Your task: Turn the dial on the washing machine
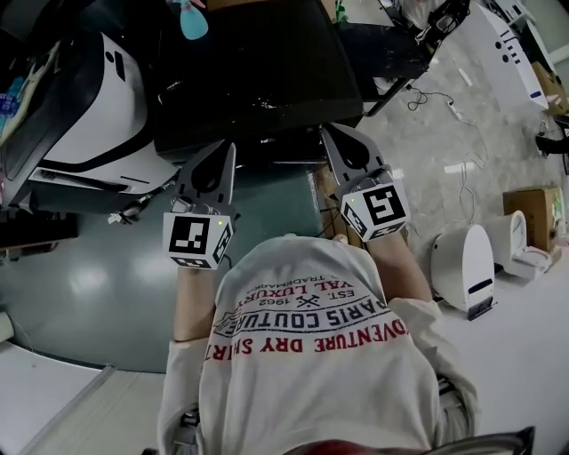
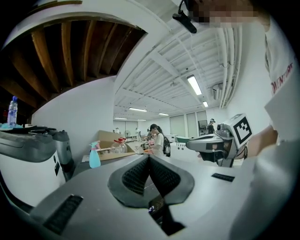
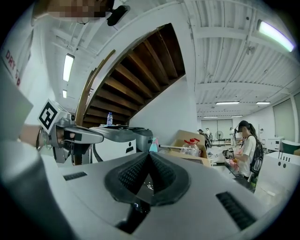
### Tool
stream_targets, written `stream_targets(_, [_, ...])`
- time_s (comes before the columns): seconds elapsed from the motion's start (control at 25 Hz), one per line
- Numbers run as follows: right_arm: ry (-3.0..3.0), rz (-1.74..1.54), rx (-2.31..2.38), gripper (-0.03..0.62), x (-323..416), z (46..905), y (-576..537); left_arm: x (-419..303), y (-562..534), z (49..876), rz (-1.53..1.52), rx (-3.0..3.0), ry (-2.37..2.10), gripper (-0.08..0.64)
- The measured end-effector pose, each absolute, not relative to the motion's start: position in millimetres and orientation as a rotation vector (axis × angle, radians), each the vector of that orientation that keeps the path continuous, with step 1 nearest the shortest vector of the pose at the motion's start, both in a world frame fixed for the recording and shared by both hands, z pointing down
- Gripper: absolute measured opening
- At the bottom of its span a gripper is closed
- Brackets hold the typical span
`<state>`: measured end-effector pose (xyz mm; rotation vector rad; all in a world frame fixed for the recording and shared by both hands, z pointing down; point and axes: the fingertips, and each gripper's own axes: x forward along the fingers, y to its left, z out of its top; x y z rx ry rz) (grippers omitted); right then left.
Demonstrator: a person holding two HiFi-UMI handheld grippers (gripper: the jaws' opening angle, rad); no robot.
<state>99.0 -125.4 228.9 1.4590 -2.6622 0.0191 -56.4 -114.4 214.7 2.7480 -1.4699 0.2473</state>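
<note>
- The tabletop [image 1: 267,71] is plain black.
- Left of the tabletop: a white machine [image 1: 98,107] with black trim.
- At the tabletop's far edge: a turquoise spray bottle [image 1: 191,22].
- At its near edge: the grey left gripper [image 1: 229,151] and right gripper [image 1: 327,133], with black-and-white marker cubes.
- Nearer the person than the tabletop: a cream shirt [image 1: 311,355] with red and navy lettering.
- Right of the tabletop: a pale speckled floor [image 1: 444,133] and a brown cardboard box [image 1: 531,209].

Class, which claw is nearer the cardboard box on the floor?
Right. The cardboard box lies to the right of the right claw; the left claw sits farther left.

Black tabletop [image 1: 267,80] just ahead of left gripper [image 1: 228,153], white machine [image 1: 93,107] leftward, open floor [image 1: 89,284] beneath
</note>
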Motion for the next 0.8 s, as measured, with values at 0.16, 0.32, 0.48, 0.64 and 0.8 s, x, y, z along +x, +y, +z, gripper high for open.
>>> stream_targets(0.16, [-2.654,0.000,1.452,0.028,97,228,-126,-56,-117,212,0.287,2.775,-1.495,0.017])
stream_targets(0.32, [-2.634,-0.010,1.448,0.028,98,229,-126,-52,-118,210,0.267,2.774,-1.488,0.017])
stream_targets(0.48, [-2.604,-0.025,1.452,0.028,98,234,-126,-53,-121,210,0.249,2.760,-1.522,0.017])
stream_targets(0.64, [-2.603,-0.019,1.466,0.028,99,233,-127,-53,-124,209,0.242,2.756,-1.521,0.017])
stream_targets(0.8, [-2.608,-0.016,1.481,0.028,103,229,-130,-51,-126,207,0.234,2.760,-1.519,0.017])
